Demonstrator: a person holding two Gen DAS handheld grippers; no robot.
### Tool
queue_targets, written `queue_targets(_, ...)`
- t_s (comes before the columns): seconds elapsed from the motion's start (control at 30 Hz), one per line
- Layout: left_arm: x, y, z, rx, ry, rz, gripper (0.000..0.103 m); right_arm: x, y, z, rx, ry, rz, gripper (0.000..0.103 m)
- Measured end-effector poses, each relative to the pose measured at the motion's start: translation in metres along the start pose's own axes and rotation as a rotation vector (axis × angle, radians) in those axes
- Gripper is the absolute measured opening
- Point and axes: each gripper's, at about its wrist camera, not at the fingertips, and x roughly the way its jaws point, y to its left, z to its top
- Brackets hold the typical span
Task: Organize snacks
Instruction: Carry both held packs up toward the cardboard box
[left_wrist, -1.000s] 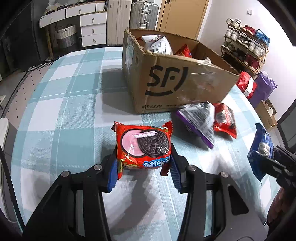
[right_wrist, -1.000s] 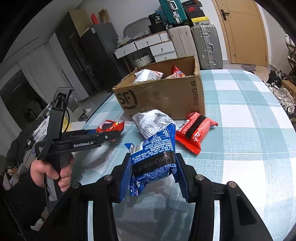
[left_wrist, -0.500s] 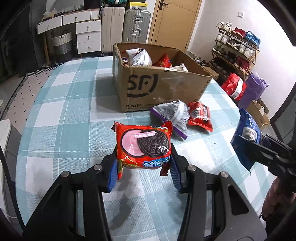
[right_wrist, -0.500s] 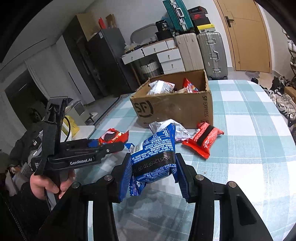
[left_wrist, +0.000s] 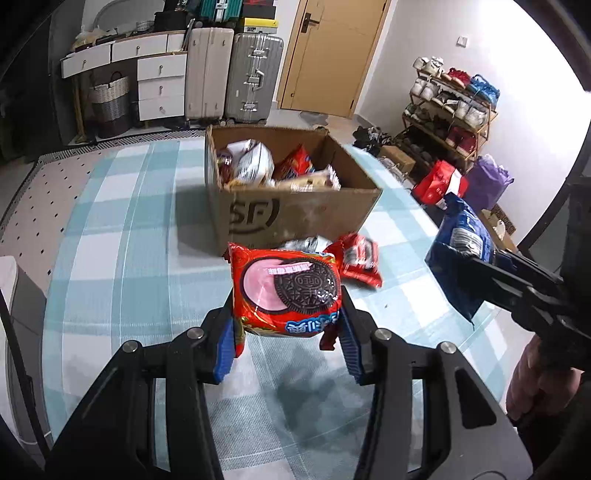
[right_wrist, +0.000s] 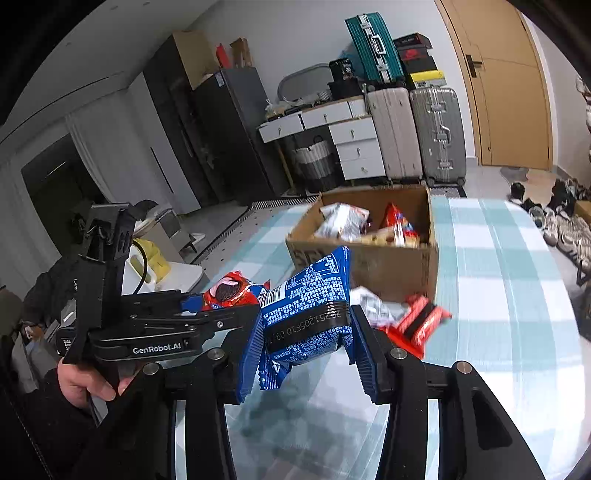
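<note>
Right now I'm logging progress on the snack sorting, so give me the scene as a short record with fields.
left gripper: shut on red Oreo pack
right gripper: shut on blue snack pack
cardboard box: open, holding several snacks
still on table: red packet, silver packet, both beside the box

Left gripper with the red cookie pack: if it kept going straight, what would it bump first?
Probably the loose packets lying on the table, just before the cardboard box. Depth is hard to judge.
</note>
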Motion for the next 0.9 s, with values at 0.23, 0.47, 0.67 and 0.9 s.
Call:
queue_targets(0.23,-0.007,-0.003,0.031,0.011,-0.009,-0.006,0.044,-0.004,0.001,0.034,-0.021,-0.023,0.016,0.046)
queue_targets(0.47,-0.005,-0.006,0.068,0.022,-0.023,-0.012,0.044,0.007,-0.001,0.065,-0.036,-0.011,-0.003,0.046)
queue_targets(0.67,0.004,-0.010,0.100,0.026,-0.025,-0.018,0.044,0.018,-0.007,0.090,-0.051,-0.008,-0.013,0.046)
queue_targets(0.9,0.022,-0.016,0.133,0.055,-0.018,-0.013,0.044,0.034,-0.018,0.117,-0.049,-0.006,-0.017,0.046)
